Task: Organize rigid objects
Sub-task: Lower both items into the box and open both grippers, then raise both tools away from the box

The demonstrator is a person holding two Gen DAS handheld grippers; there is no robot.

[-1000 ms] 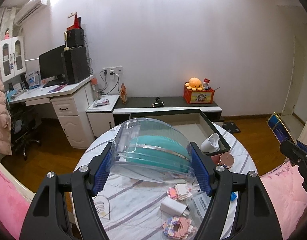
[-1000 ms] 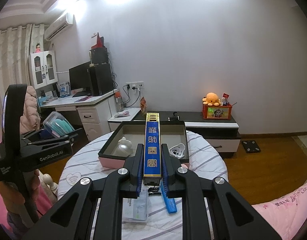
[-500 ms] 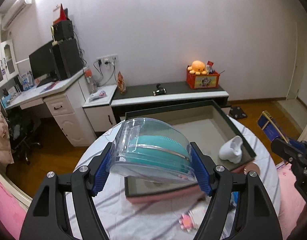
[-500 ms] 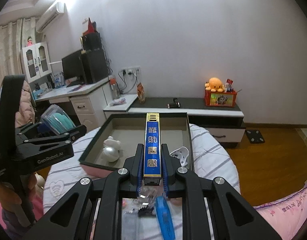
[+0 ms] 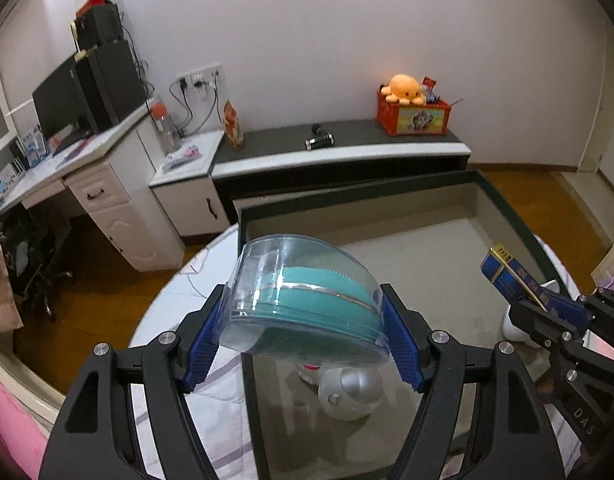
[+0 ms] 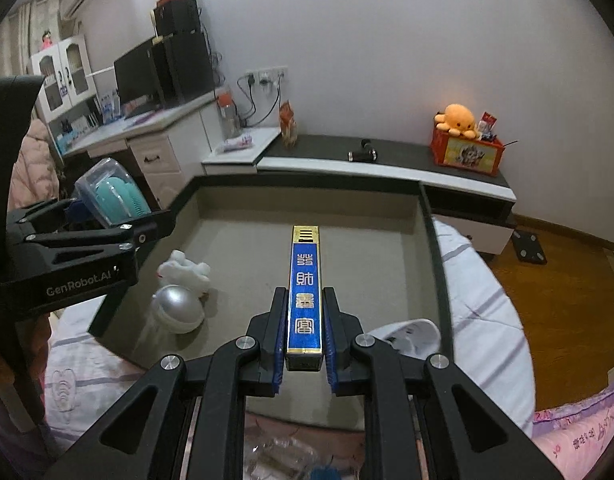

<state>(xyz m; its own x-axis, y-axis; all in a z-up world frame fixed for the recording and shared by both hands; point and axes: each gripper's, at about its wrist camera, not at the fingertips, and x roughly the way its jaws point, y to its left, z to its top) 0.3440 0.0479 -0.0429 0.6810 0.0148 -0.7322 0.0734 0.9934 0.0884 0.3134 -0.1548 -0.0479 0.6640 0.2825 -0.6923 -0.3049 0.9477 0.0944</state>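
My left gripper (image 5: 303, 336) is shut on a clear plastic case with a teal brush inside (image 5: 307, 300), held above the left edge of a large dark-rimmed open box (image 5: 387, 192). My right gripper (image 6: 303, 332) is shut on a long blue and gold box (image 6: 304, 292), held over the near side of the open box (image 6: 307, 182). The blue box also shows in the left wrist view (image 5: 519, 280), and the clear case in the right wrist view (image 6: 111, 196). Inside the open box lie a silver ball-shaped item (image 6: 179, 308) and a white figure (image 6: 183, 270).
The open box sits on a round table with a striped white cloth (image 6: 483, 312). A white cup-like item (image 6: 407, 334) lies at the box's near right. Clear packets (image 6: 283, 456) lie on the table below my right gripper. A desk and a low cabinet stand behind.
Both grippers have moved forward and tilted down over the open box. The loose items on the table have dropped out of the left wrist view.
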